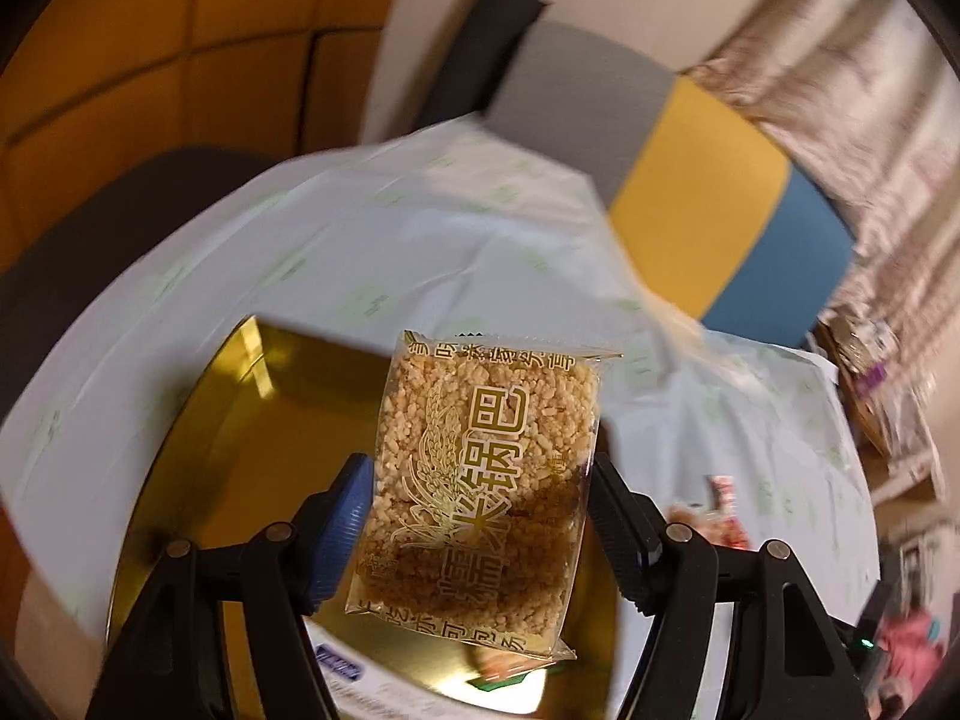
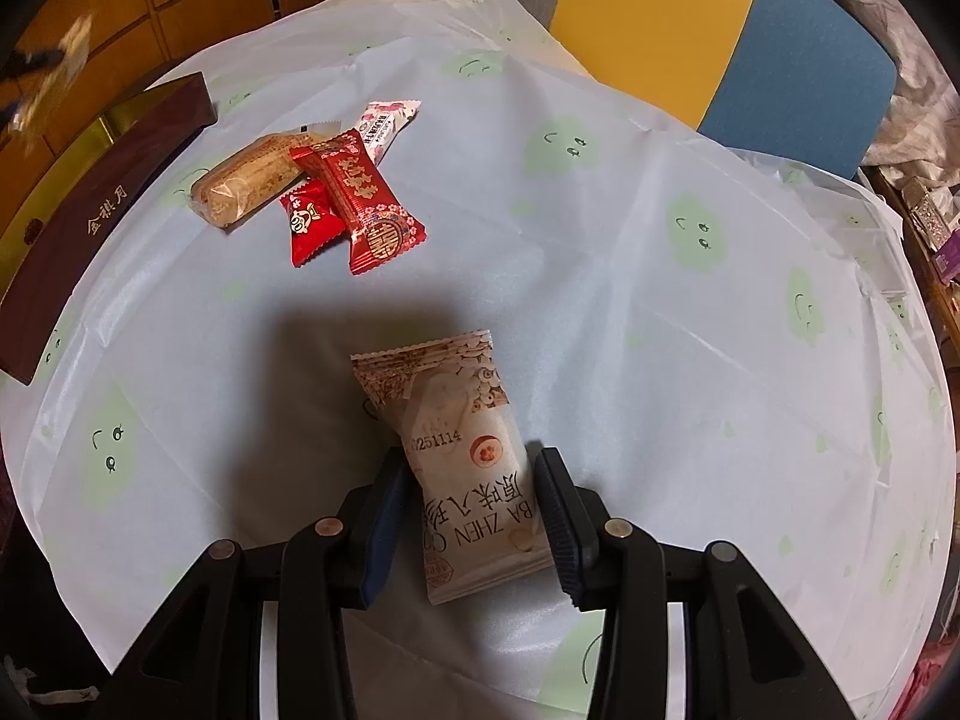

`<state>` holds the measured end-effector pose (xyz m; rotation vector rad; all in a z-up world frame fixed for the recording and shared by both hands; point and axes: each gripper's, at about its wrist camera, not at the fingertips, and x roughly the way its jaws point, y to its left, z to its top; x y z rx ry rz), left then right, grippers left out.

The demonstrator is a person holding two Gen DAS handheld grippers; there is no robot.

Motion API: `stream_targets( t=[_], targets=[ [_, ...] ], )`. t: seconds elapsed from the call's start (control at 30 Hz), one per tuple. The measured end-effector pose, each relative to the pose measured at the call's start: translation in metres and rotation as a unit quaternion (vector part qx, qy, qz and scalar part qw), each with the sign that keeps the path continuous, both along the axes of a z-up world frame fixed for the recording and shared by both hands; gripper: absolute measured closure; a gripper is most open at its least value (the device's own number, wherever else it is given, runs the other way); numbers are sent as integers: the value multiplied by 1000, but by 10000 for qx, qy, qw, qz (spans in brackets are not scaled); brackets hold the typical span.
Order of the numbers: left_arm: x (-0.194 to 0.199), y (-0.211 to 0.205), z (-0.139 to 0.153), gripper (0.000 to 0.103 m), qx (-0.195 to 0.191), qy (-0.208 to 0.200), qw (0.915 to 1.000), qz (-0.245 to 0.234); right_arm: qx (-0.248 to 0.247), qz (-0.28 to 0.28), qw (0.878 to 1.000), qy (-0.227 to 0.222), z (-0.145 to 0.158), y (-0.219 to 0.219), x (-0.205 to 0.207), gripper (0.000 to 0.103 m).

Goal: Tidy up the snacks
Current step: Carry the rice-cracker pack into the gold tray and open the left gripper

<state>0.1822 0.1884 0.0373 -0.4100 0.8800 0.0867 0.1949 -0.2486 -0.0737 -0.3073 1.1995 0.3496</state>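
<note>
My left gripper (image 1: pixel 477 498) is shut on a clear packet of golden rice crisps (image 1: pixel 492 420), gripped by its two side edges. The packet hangs over the gold inside of an open box (image 1: pixel 264 414), where a few packets lie at the near edge. In the right wrist view the same box (image 2: pixel 102 222) shows a dark maroon wall at the table's left. My right gripper (image 2: pixel 471 468) is shut on a beige snack packet (image 2: pixel 456 408) over the pale tablecloth (image 2: pixel 660 300). Further back lie a tan roll packet (image 2: pixel 246 180), a small red candy (image 2: pixel 309 219), a long red packet (image 2: pixel 366 198) and a white-and-pink packet (image 2: pixel 384 120).
A chair with grey, yellow and blue panels (image 2: pixel 720 30) stands behind the table. Small boxes and clutter (image 2: pixel 936 228) crowd the right side. The round table's edge curves close on the left and right. Orange wood panelling (image 1: pixel 150 30) is at the back left.
</note>
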Motion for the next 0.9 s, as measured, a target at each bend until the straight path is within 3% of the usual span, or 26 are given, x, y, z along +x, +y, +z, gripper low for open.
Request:
stream_targets(
  t=[0.17, 0.4, 0.67, 0.9],
  targets=[
    [1, 13, -36, 32, -109, 422, 9987, 263, 38, -18, 10000, -48, 0, -1, -1, 59],
    [28, 12, -75, 31, 143, 899, 9944, 527, 93, -62, 9999, -76, -1, -3, -2, 59],
    [39, -5, -84, 26, 325, 855, 9951, 377, 123, -64, 9999, -61, -1, -5, -2, 59],
    [21, -7, -57, 26, 497, 407, 9971, 397, 102, -52, 9999, -69, -1, -4, -2, 59]
  ],
)
